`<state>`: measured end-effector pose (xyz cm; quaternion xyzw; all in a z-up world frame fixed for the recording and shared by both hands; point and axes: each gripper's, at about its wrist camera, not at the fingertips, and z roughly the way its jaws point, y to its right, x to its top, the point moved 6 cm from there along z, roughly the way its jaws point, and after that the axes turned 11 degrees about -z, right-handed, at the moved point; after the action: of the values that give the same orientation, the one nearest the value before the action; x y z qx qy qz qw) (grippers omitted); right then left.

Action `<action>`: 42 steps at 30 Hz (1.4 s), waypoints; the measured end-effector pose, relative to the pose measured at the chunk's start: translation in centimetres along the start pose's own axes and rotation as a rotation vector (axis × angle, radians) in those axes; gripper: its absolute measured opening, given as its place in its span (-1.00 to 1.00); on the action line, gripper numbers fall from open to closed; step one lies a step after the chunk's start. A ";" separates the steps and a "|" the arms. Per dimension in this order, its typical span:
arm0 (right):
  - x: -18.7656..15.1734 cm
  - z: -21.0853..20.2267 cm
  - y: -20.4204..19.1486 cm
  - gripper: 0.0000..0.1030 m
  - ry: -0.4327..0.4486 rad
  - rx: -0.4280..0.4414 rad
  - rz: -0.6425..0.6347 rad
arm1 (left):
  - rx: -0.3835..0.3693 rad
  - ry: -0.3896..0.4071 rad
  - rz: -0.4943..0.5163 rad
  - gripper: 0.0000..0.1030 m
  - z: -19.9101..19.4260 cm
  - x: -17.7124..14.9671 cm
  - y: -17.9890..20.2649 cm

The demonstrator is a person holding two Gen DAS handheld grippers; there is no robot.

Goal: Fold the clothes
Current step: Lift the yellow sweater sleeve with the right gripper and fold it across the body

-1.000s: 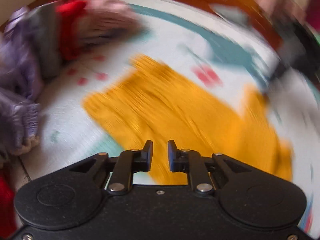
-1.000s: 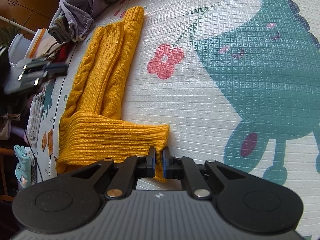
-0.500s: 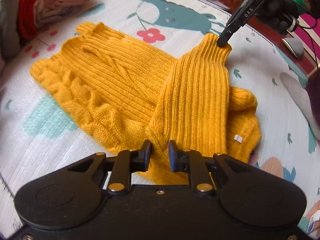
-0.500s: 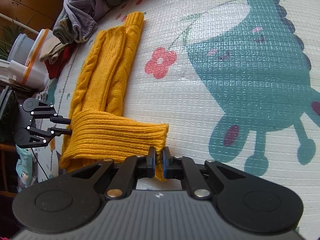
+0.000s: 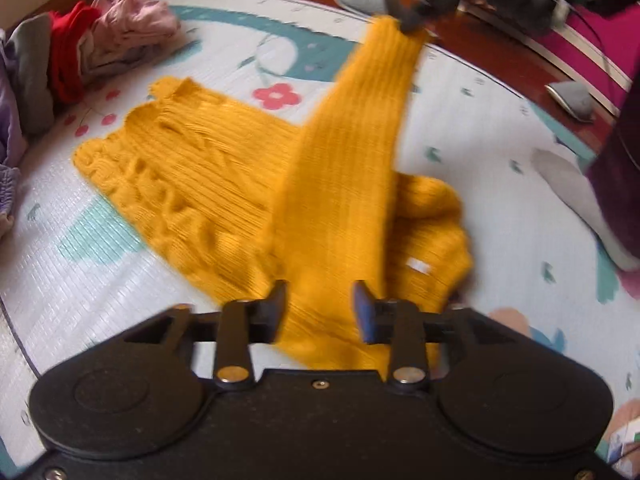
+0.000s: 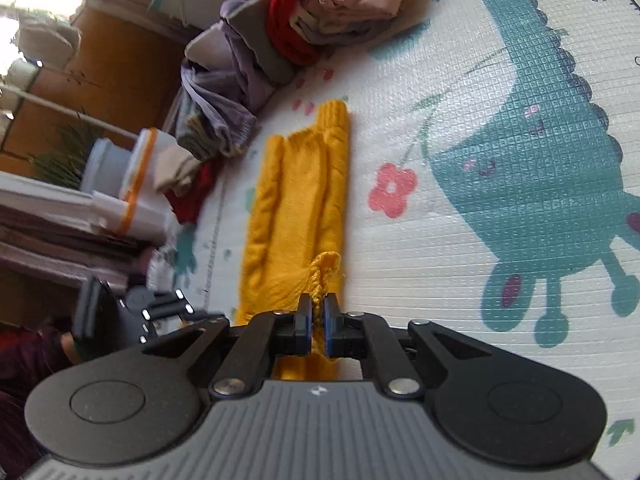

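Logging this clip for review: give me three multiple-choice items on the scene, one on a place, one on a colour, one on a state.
1. Where does the clothes pile lie?
A. On the mat's edge
B. On the sweater
C. On a chair

2. What colour is the sweater?
A. Green
B. Yellow
C. Purple

3. How is the sleeve held?
A. Flat and untouched
B. Pinched at the cuff by the right gripper
C. Clamped in the left gripper

Answers: 1 A, the pile sits at the mat's border beyond the sweater; 2 B, yellow knit in both views; 3 B, right jaws are shut on the cuff, left jaws are opening, pads clear of the knit.
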<state>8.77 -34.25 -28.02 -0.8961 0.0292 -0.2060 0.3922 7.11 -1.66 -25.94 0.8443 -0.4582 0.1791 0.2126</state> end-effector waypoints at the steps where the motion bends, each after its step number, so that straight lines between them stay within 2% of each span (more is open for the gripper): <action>1: 0.2 -0.1 -0.4 -0.84 0.004 0.018 0.011 | 0.006 0.012 0.000 0.07 -0.2 -0.6 0.7; 4: 0.9 0.0 -1.4 -0.84 0.017 0.074 0.053 | 0.039 0.041 0.015 0.07 -0.3 -2.4 2.8; 8: 2.1 0.5 -2.3 -0.84 0.050 0.113 0.108 | 0.095 0.041 0.103 0.07 1.2 -3.9 4.5; 11: 2.9 1.1 -2.8 -0.84 0.070 0.124 0.135 | 0.142 0.047 0.094 0.07 1.7 -3.8 3.9; 19: 5.6 4.2 -3.7 -0.84 0.105 0.130 0.164 | 0.168 0.042 0.083 0.03 2.8 -3.6 3.1; 24: 8.2 7.9 -4.2 -0.84 0.100 0.080 0.113 | 0.121 0.047 -0.019 -0.18 2.4 -3.7 2.6; 28: 9.8 11.5 -4.3 -0.84 0.058 -0.006 0.019 | 0.040 0.058 -0.183 -0.20 2.0 -3.8 1.3; 29: 10.0 12.3 -4.3 -0.77 0.042 -0.033 -0.013 | 0.035 0.055 -0.202 -0.20 2.0 -3.8 1.0; 34: 10.4 14.5 -4.2 -0.66 0.013 -0.062 -0.096 | -0.009 0.047 -0.295 -0.19 1.9 -3.6 0.4; 36: 10.4 13.8 -4.3 -0.38 0.027 -0.036 -0.114 | -0.025 0.047 -0.338 -0.20 1.8 -3.5 0.0; 37: 10.3 13.2 -4.1 -0.12 0.034 -0.035 -0.121 | -0.033 0.048 -0.360 -0.20 1.8 -3.6 -0.2; 38: 10.1 12.6 -3.8 -0.04 0.041 -0.034 -0.128 | -0.040 0.048 -0.382 -0.30 1.7 -3.6 -0.4; 42: 9.0 10.1 -1.9 -0.02 0.023 -0.061 -0.176 | -0.059 0.049 -0.428 -0.33 1.5 -3.7 -1.1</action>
<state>20.75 -27.87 -29.63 -0.9043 -0.0391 -0.2488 0.3446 6.24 0.68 -29.28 0.9110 -0.2685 0.1368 0.2816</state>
